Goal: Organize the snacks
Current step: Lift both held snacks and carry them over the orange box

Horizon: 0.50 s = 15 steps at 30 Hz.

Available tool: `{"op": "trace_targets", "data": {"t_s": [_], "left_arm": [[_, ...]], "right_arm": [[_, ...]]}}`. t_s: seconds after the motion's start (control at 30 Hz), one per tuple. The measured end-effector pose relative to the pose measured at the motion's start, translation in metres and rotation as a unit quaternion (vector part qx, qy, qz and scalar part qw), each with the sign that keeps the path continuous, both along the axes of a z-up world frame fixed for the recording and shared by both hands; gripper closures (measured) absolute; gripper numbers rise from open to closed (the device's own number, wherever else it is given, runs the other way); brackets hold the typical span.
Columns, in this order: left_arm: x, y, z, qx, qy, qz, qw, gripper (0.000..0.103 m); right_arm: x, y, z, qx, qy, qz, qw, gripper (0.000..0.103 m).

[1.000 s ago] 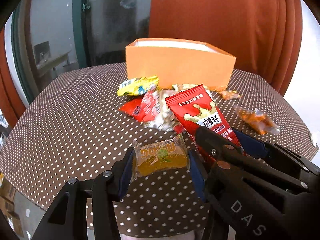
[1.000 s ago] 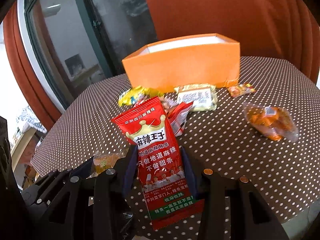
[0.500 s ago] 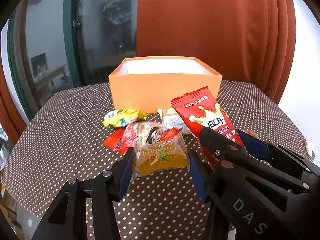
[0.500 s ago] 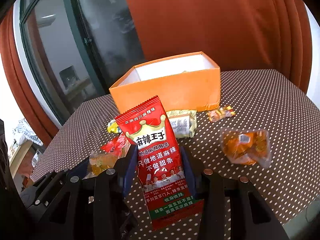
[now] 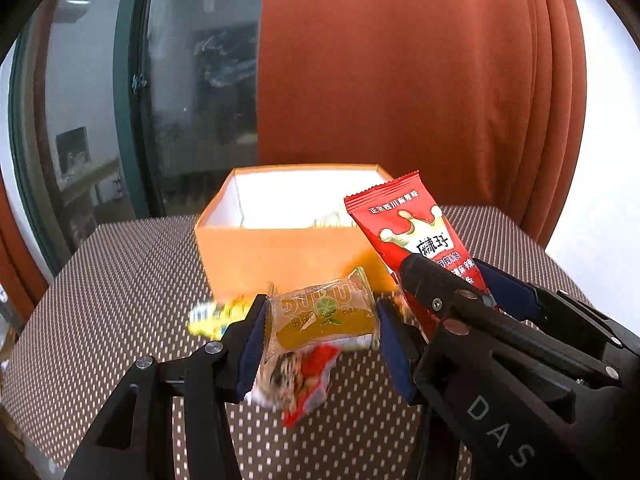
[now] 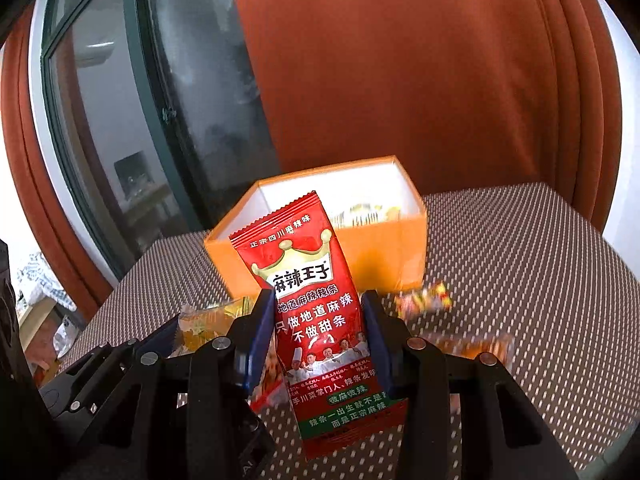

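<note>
Left wrist view: the left hand-held gripper is clamped on a small clear-wrapped yellow-orange snack packet, held above the brown dotted tabletop in front of the open orange cardboard box.

Right wrist view: the right hand-held gripper is clamped on a tall red foil snack pouch, upright before that box.

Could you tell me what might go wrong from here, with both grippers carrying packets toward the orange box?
1. The left gripper and right gripper are very close side by side; they could collide over the orange box.
2. The red spicy-strip packet is gripped only by its edges and stands tall, so it may catch on the box rim or slip.
3. The yellow lime candy packet is pinched at its crinkly sides and could pop out early, landing among the snacks on the dotted tablecloth.
</note>
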<state>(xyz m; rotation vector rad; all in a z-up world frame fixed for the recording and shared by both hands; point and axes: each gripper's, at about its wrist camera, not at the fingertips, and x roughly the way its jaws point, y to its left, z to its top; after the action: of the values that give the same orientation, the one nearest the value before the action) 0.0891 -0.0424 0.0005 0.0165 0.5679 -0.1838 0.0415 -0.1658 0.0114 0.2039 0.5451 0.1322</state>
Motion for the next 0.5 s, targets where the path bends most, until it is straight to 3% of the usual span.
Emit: {"op": "trace_targets", "data": {"t_s": [0.5], "left_arm": [[0.069,-0.005,0.044,-0.001,-0.053,0.001,0.9986,0.049]], "right_arm": [[0.066,-0.007,0.044,-0.007,-0.054,-0.009,0.998,0.056]]}}
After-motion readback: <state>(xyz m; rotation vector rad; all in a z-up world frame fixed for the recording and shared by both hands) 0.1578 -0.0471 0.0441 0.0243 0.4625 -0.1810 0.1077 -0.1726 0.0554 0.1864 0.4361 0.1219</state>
